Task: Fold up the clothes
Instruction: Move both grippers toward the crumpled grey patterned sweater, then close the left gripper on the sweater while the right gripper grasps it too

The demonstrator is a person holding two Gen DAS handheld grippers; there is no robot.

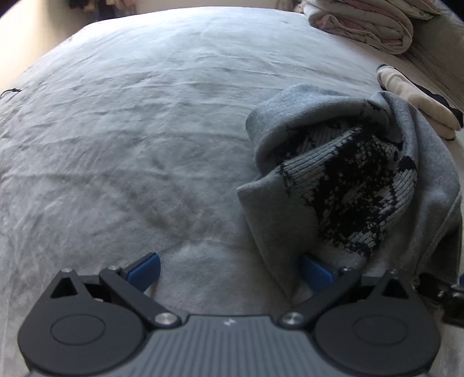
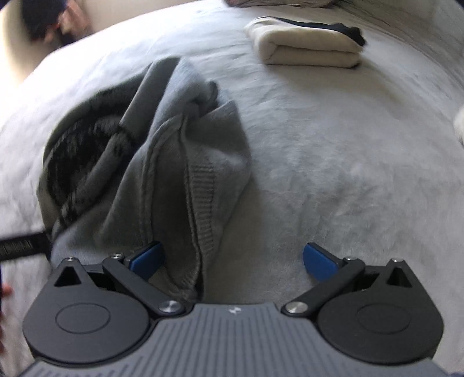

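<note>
A crumpled grey sweater (image 1: 342, 162) with a black-and-white knit pattern lies bunched on the pale bed sheet (image 1: 130, 130). In the left wrist view it sits to the right, its lower flap draped by my right blue fingertip (image 1: 316, 274). My left gripper (image 1: 230, 271) is open, jaws wide apart. In the right wrist view the sweater (image 2: 162, 162) lies to the left, its ribbed hem running down between the jaws beside the left blue fingertip (image 2: 148, 259). My right gripper (image 2: 233, 261) is open and holds nothing.
A folded cream garment (image 2: 307, 46) with dark trim lies at the far side of the bed; it also shows in the left wrist view (image 1: 417, 101). A heap of pinkish bedding (image 1: 362, 23) sits at the far right. The bed's left edge (image 1: 17, 58) drops off.
</note>
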